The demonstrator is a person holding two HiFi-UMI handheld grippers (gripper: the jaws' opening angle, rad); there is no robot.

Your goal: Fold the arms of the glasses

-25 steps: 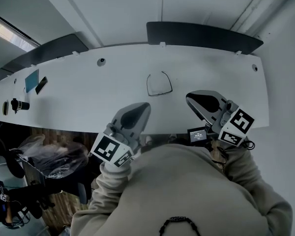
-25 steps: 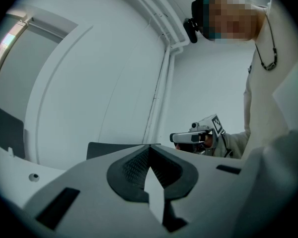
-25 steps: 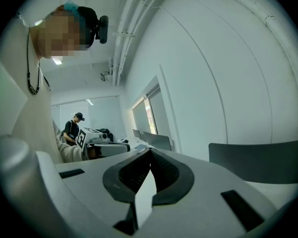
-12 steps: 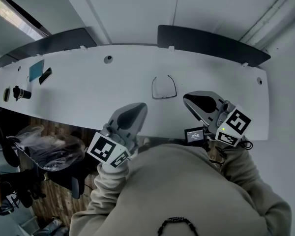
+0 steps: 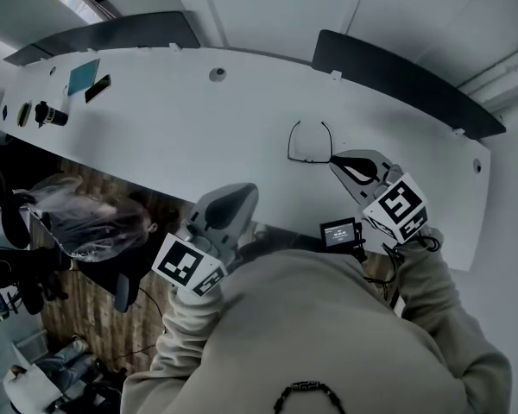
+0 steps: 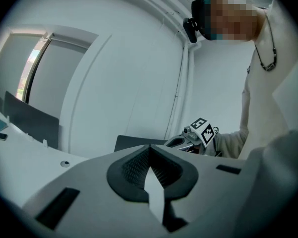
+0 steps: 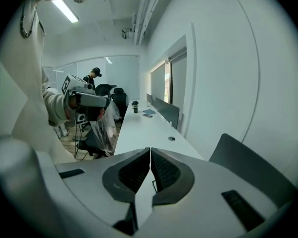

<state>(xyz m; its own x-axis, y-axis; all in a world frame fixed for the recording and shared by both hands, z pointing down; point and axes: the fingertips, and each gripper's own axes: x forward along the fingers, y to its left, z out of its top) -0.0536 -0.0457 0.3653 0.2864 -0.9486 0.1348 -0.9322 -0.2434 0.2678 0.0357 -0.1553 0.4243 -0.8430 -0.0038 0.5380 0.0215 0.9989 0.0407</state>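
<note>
a: right tool [image 5: 338, 163] has dropped in twd the glasses [image 5: 309, 159] since a sec ago; tip now just beside their front.
b: jaws?
a: pressed together, nothing in them. left tool [image 5: 247, 191] same, closed & empty, by the tabletop [image 5: 198, 119] edge.
b: glasses?
a: flat on the tabletop, arms unfolded, pointing away from the person.

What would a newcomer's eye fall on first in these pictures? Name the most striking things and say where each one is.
A lone pair of glasses lies, arms unfolded, in the middle of the long white desk. The right gripper, jaws shut, points at them from close by on their right. The left gripper, also shut, hangs at the desk's near edge, further off.
</note>
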